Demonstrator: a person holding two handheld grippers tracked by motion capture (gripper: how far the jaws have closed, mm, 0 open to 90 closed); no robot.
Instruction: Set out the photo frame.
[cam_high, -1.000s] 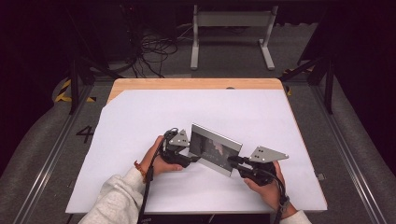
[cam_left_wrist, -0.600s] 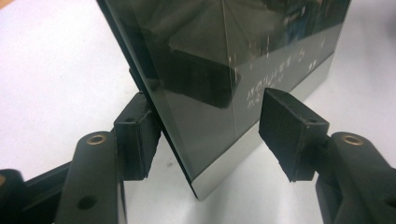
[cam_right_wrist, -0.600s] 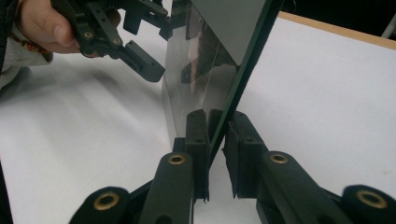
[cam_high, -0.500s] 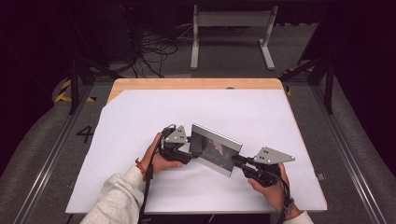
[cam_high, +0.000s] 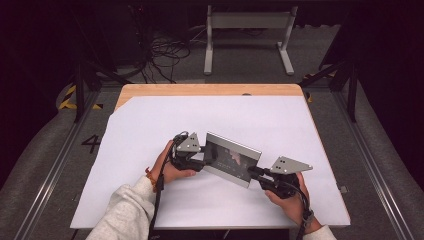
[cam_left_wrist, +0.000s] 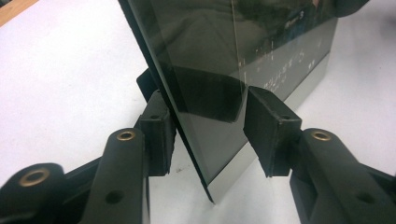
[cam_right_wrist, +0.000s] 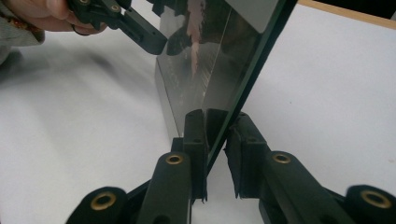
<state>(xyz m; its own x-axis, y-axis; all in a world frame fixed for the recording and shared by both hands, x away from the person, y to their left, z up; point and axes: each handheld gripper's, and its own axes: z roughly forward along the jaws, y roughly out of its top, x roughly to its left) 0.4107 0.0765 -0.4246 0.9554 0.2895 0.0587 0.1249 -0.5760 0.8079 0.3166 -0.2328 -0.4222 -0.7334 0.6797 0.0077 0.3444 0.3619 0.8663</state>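
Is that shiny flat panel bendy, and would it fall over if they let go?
The glossy panel looks stiff: it spans straight between the left gripper and the right gripper without sagging. Its mirror-like face seems slippery. Standing on a thin edge, it would probably tip if released.

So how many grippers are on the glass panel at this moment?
2. The left gripper straddles the glass panel's left end, jaws apart, one side gapped. The right gripper has its jaws closed on the panel's right end.

Overhead view; two close jaw-level views
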